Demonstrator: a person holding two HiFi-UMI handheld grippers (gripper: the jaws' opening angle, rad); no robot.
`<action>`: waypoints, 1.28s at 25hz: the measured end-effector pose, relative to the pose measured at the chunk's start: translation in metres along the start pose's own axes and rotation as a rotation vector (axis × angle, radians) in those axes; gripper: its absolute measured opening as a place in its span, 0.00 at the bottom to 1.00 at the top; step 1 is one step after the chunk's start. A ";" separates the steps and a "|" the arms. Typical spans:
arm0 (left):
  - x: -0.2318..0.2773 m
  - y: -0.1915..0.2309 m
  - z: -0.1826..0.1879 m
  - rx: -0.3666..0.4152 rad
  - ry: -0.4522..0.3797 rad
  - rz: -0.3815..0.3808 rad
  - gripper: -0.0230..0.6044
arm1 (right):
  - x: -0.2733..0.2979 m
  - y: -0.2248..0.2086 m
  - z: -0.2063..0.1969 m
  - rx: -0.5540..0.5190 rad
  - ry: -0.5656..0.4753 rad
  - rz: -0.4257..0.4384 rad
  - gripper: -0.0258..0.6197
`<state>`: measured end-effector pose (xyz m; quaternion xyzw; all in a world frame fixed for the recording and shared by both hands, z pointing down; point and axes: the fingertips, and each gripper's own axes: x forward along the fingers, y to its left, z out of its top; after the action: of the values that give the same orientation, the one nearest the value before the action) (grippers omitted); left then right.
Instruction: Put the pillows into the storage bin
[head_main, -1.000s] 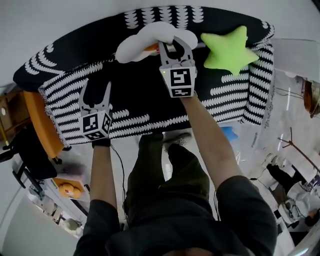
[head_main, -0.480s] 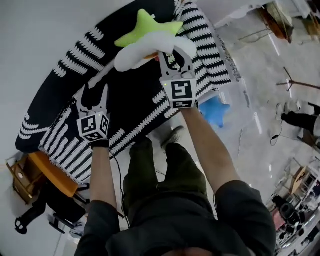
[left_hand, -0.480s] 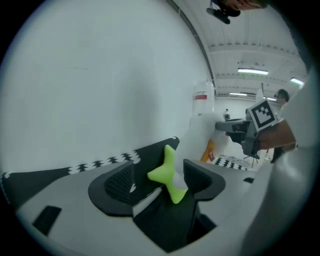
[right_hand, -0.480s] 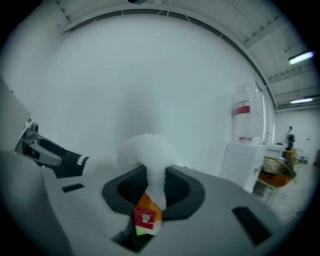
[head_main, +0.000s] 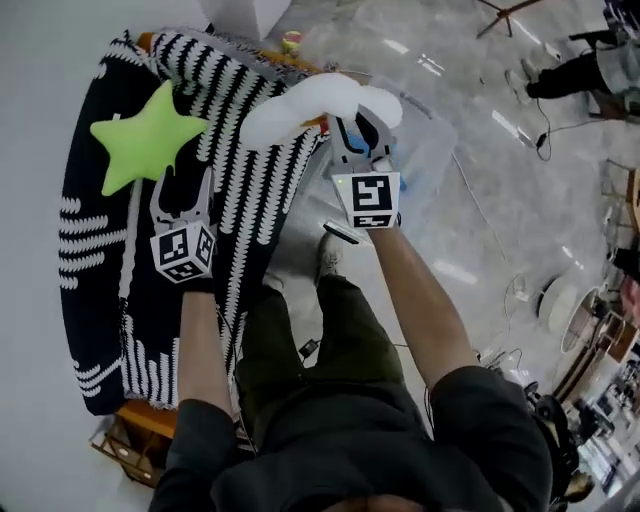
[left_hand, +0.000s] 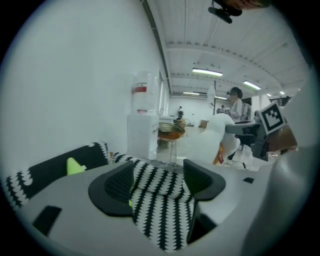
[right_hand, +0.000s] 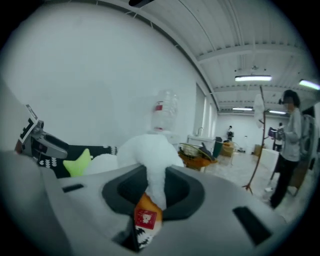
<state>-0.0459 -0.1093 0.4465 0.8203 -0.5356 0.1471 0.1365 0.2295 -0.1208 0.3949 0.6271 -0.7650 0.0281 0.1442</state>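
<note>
Overhead, my right claw (head_main: 360, 128) clamps the white cloud pillow (head_main: 305, 102) near the clear bin (head_main: 434, 135); only its own view shows the pinched red tag (right_hand: 145, 218). My left claw (head_main: 183, 187) gapes above the striped sofa (head_main: 255, 195).

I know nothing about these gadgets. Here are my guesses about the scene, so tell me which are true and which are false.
1. The right gripper has a white pillow pinched in its jaws. True.
2. The green star pillow is held by the left gripper. False: the star lies on the sofa, and the left gripper's jaws stand apart, gripping nothing.
3. The sofa cover is black with white patterned stripes. True.
4. The white pillow is lying flat on the sofa seat. False: it hangs lifted from the right gripper's closed jaws.
</note>
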 end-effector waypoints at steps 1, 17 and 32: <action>0.017 -0.026 0.004 0.018 0.005 -0.042 0.54 | -0.015 -0.031 -0.012 0.012 0.013 -0.051 0.16; 0.121 -0.262 -0.102 0.179 0.177 -0.368 0.54 | -0.158 -0.206 -0.263 0.207 0.260 -0.411 0.17; 0.128 -0.211 -0.190 0.217 0.311 -0.311 0.54 | -0.119 -0.153 -0.427 0.309 0.503 -0.308 0.33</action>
<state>0.1785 -0.0623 0.6568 0.8701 -0.3565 0.3057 0.1495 0.4767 0.0553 0.7522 0.7233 -0.5884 0.2753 0.2342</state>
